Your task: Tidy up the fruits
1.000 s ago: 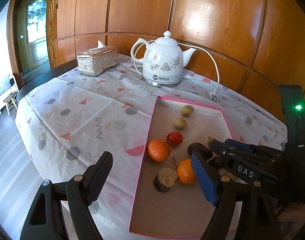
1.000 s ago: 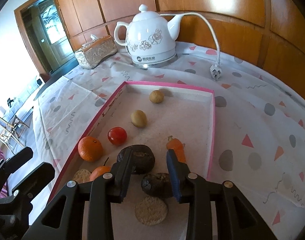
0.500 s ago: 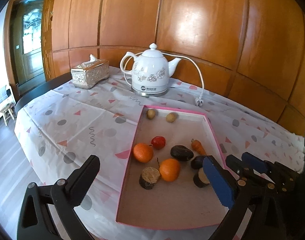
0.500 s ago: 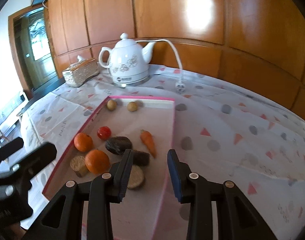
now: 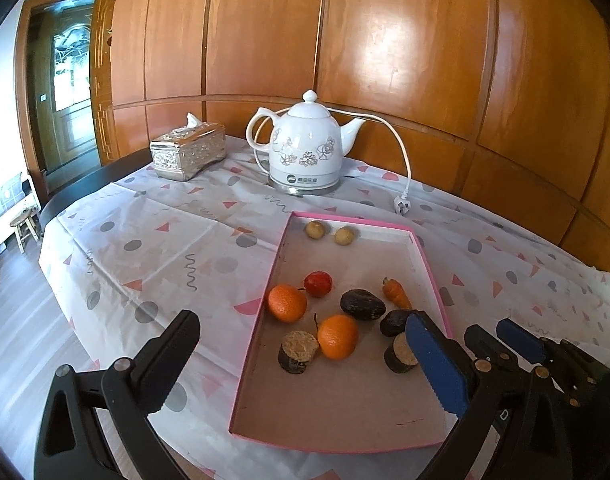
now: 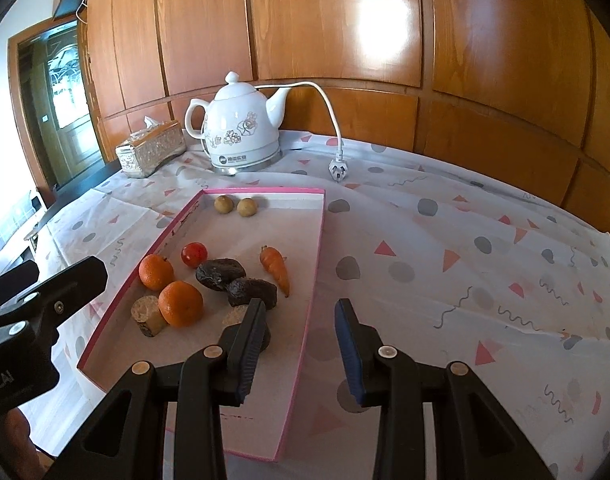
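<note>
On the surface (image 5: 153, 248), all fruit sits inside pink tray (image 5: 265, 344), grouped by kind; I judge sorting approx done. Left claw (image 5: 305, 364) & right claw (image 6: 301, 344) both spread, empty.

pink-rimmed tray (image 5: 429, 268), orange tangerines (image 5: 287, 303), white floral kettle (image 5: 305, 152), dotted tablecloth (image 5: 165, 248)

The right gripper (image 6: 299, 344) hovers empty with jaws apart over the pink tray's (image 6: 311, 280) right rim. Inside lie two oranges (image 6: 181, 304), a carrot (image 6: 276, 269) and a tomato (image 6: 194, 255).
</note>
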The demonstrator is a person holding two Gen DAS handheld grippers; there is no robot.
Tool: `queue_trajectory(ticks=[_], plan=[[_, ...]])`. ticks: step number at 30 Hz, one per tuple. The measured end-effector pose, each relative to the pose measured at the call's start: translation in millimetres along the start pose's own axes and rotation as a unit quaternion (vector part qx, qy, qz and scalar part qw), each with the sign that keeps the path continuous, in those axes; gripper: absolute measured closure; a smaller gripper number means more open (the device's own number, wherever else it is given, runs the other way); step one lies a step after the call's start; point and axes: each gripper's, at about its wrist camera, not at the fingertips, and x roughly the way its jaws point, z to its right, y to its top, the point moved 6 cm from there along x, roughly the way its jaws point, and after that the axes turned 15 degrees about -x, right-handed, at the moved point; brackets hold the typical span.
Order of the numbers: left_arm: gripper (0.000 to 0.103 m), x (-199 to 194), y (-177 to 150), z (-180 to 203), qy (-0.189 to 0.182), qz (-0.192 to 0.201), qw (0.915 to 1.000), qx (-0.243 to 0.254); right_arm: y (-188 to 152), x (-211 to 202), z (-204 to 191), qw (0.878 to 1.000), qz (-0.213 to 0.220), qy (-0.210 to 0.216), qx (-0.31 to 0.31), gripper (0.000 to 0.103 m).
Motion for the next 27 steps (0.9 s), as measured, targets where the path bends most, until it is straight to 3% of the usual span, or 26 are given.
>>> queue_trajectory(ticks=[27], plan=[[0.0,-3.9,3.2,-0.4,0.007,0.015,0.9999,-0.004,-4.7,2.5,-6.1,1.0,-0.009,0.004,-0.011,0.067]])
